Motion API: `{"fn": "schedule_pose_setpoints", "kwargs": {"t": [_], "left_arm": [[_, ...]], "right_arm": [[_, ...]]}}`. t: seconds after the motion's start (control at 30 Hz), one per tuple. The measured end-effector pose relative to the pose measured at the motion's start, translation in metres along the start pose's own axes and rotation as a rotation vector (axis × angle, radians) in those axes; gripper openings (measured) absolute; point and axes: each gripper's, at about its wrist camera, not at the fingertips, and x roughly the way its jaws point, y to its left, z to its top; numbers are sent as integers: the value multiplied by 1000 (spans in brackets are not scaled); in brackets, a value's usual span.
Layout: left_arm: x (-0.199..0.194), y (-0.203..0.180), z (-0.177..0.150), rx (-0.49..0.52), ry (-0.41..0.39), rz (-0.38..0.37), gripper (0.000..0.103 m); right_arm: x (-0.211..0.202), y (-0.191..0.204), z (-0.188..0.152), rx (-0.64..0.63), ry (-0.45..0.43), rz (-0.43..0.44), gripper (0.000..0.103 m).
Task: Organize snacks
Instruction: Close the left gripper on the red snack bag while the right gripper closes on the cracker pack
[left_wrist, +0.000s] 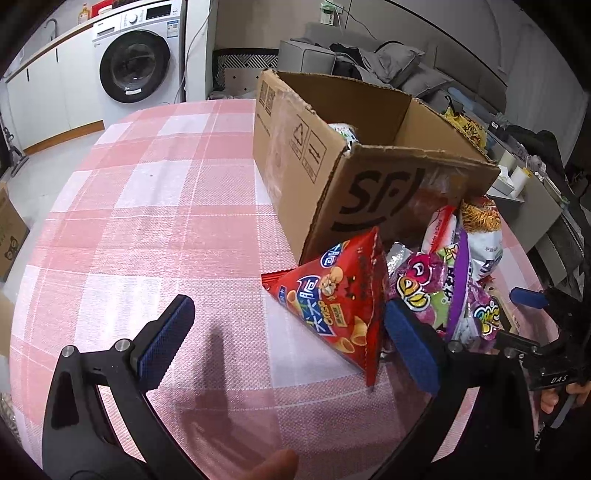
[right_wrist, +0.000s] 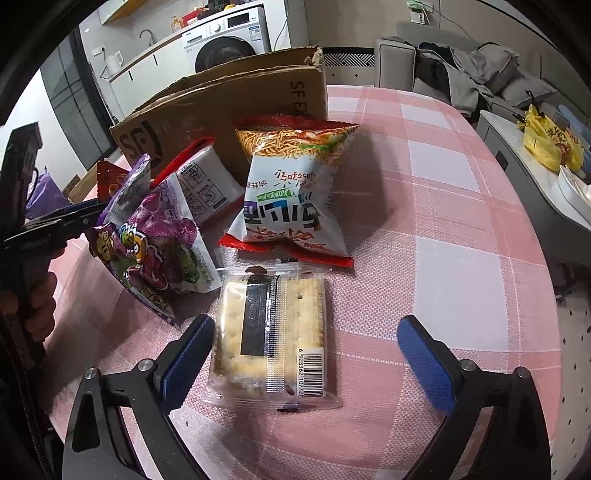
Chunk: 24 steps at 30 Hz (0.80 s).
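Note:
A pile of snacks lies on the pink checked tablecloth (left_wrist: 155, 206) beside an open cardboard box (left_wrist: 332, 155). My left gripper (left_wrist: 291, 332) is open, and a red snack bag (left_wrist: 340, 306) lies between its fingers, close to the right one. Behind that are a purple bag (left_wrist: 443, 288) and a noodle snack bag (left_wrist: 480, 229). My right gripper (right_wrist: 306, 358) is open around a clear cracker packet (right_wrist: 273, 332). The packet sits by the left finger, well apart from the right one. Beyond it lie the noodle snack bag (right_wrist: 295, 192), the purple bag (right_wrist: 155, 243) and a white packet (right_wrist: 207, 184).
The box (right_wrist: 221, 107) holds at least one snack. A washing machine (left_wrist: 136, 62) and cabinets stand beyond the table's far edge. A sofa with clothes (left_wrist: 380, 62) is at the back. A side table with a yellow bag (right_wrist: 550, 144) stands to the right.

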Motion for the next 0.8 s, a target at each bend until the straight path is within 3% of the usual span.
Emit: {"fn": "schedule_pose_setpoints", "kwargs": {"t": [0.07,0.5,0.73,0.77,0.8], "left_arm": [[5,-1,1,-4,5,-4,102],[21,-1,8,-39,21,-50,99],[27,-1,8,-49,31,-129,76],[27,-1,8,-46,28,-141,71],[27,-2,7,-44,27,-151,60]], "right_arm": [[-2,2,0,-8,-5,13,88],[-6,16,-7,-58,-12,25,80],[-9,24,-10,-79,-17,33,72],[-9,24,-11,-79,-17,33,71],[-10,23,-11,-80,-18,34,71]]}}
